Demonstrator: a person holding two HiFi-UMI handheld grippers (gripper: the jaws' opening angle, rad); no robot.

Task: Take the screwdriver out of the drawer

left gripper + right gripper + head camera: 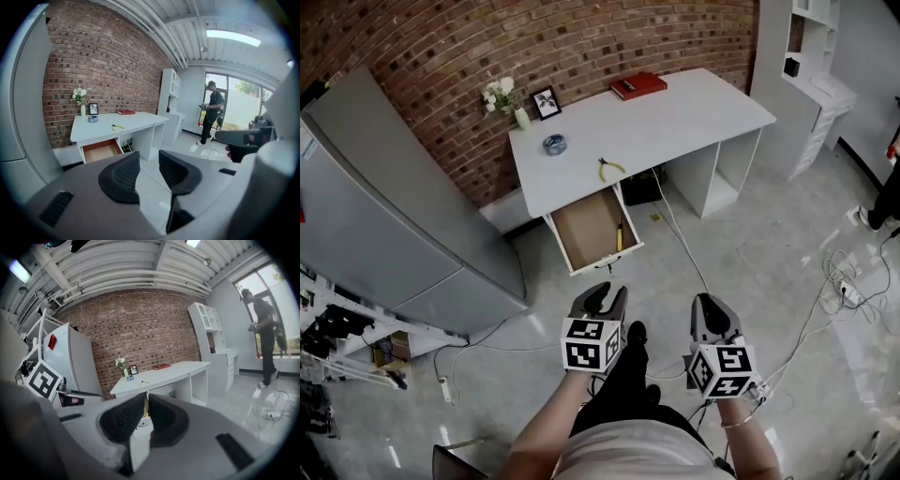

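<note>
Head view: left grey gripper (603, 298) spread and empty, right grey gripper (711, 305) nearly pressed together, empty; farther off, slim yellow-handled screwdriver (619, 235) lies by the right wall of the open white drawer (605, 262); probably light, stiff, rollable; best pinched across its handle

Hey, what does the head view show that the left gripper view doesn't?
Only the head view: the screwdriver lying against one side wall of the open drawer. Only the left gripper view: a person standing across the room and a ceiling light. Both: the white desk, the drawer pulled open, yellow pliers, a red book and the flowers.
</note>
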